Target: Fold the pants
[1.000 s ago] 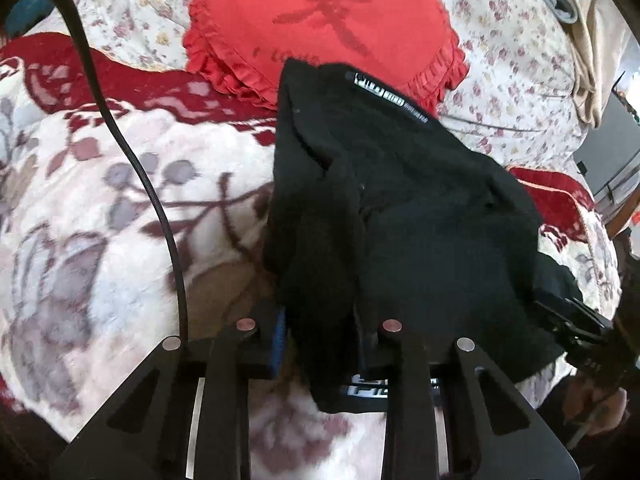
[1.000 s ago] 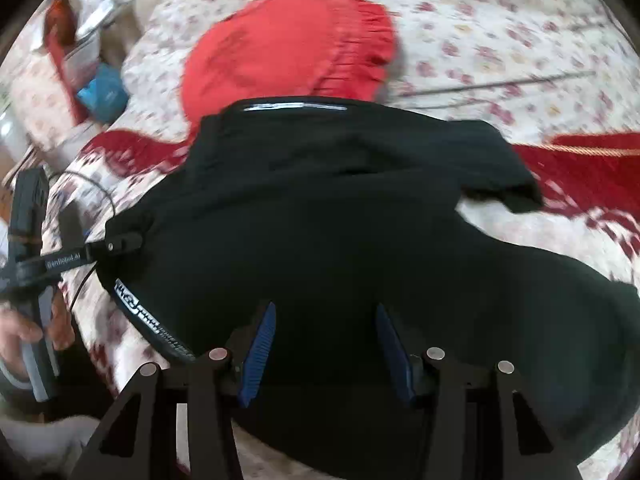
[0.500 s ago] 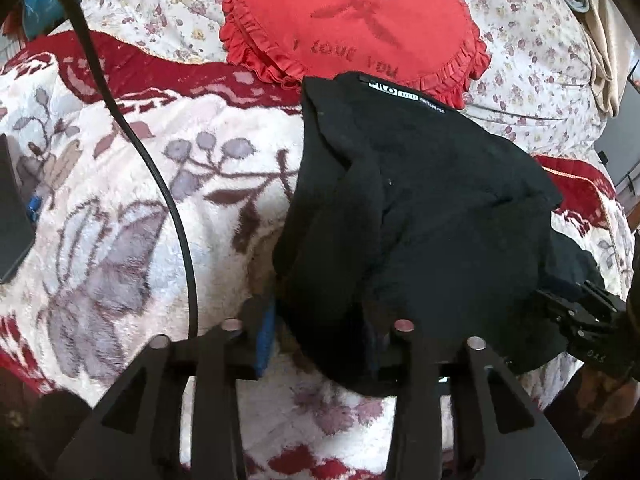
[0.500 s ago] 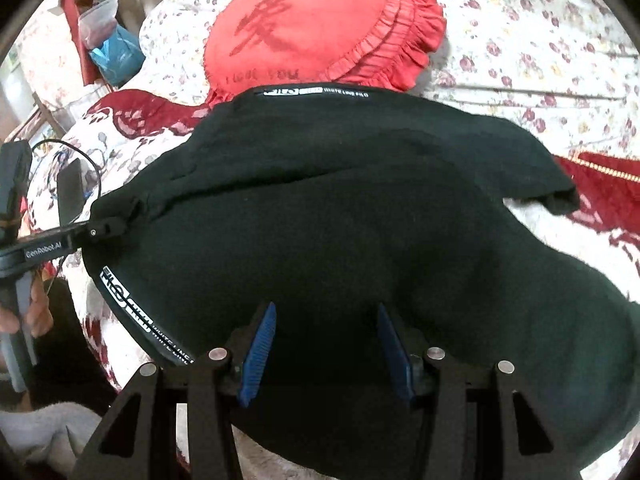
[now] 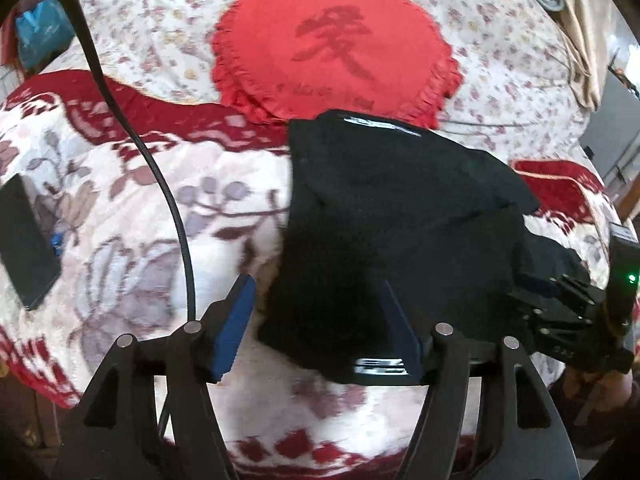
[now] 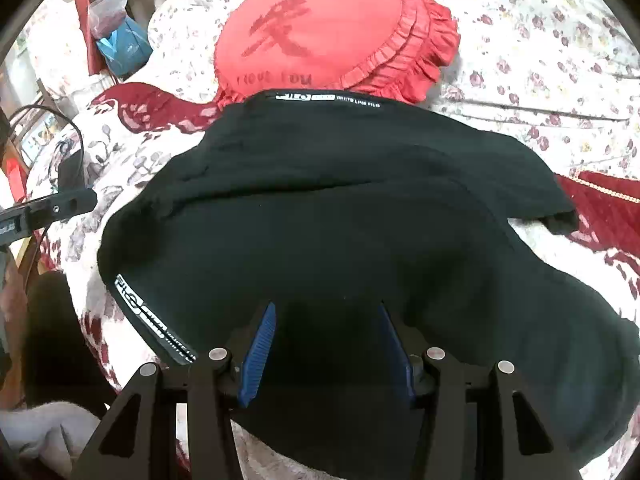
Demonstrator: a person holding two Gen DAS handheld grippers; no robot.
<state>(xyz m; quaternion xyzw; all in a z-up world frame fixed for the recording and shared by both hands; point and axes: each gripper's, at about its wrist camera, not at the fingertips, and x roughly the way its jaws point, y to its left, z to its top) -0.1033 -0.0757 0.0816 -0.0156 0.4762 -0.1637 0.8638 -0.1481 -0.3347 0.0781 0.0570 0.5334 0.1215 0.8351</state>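
Pants (image 5: 400, 224) sit folded in a black bundle on the bed, spread over the red-and-cream floral blanket (image 5: 120, 240), with the far waistband edge just touching the frilled red cushion (image 5: 332, 48). From my left wrist view, the left gripper (image 5: 316, 320) is opening right now: its blue-padded fingers (image 5: 234, 324) stand apart, the left pad clear of the cloth, the near corner of the bundle lying loose between them, nothing pinched. A black cable (image 5: 168, 200) runs down across the blanket on the left, and a dark flat device (image 5: 24, 240) lies at the left edge. On the right I catch the right gripper (image 5: 560, 308) with its green light, down at the far side of the bundle.

Over on the right wrist view, the right gripper (image 6: 326, 340) hangs over the near part of the pants (image 6: 340, 220), fingers (image 6: 258, 344) spread with black cloth below the gap; the pads are not pressing on it. White lettering shows on the waistband strip at the top and on another strip at lower left. The left gripper's tip (image 6: 60, 208) pokes in from the left, beside the fabric's edge. The flowered bedsheet (image 6: 540, 40) lies beyond.
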